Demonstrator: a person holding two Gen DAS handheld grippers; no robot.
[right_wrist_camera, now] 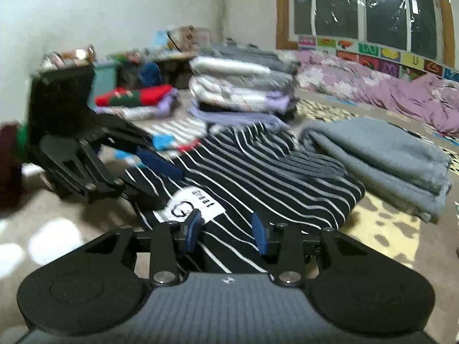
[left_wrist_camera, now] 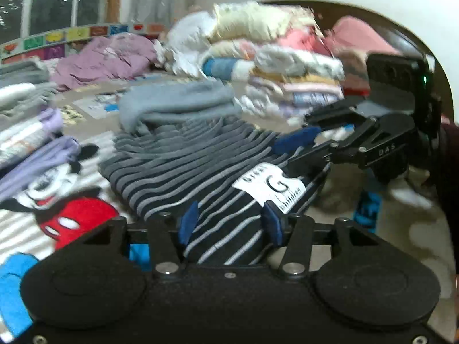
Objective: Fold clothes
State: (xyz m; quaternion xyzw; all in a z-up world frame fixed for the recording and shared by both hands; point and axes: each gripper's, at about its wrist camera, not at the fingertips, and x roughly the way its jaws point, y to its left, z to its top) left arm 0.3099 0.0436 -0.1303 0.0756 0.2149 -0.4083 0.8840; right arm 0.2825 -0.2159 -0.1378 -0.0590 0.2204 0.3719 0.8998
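Striped knit, black with pale lines: the garment lies spread on the mat, near edge and white label toward both tools, a folded grey blanket just beside its far side. Left gripper: blue pads apart, near hem lying between them; whether they pinch it cannot be told. Right gripper: pads likewise parted over the hem beside the label, grip uncertain. Step in hand, as judged: taking the near edge to fold it away; both tools should bite the hem evenly and lift together so the stripes stay square. Left view only: tall stack of folded clothes, cartoon-mouse shirt. Right view only: window, red-and-green folded item.
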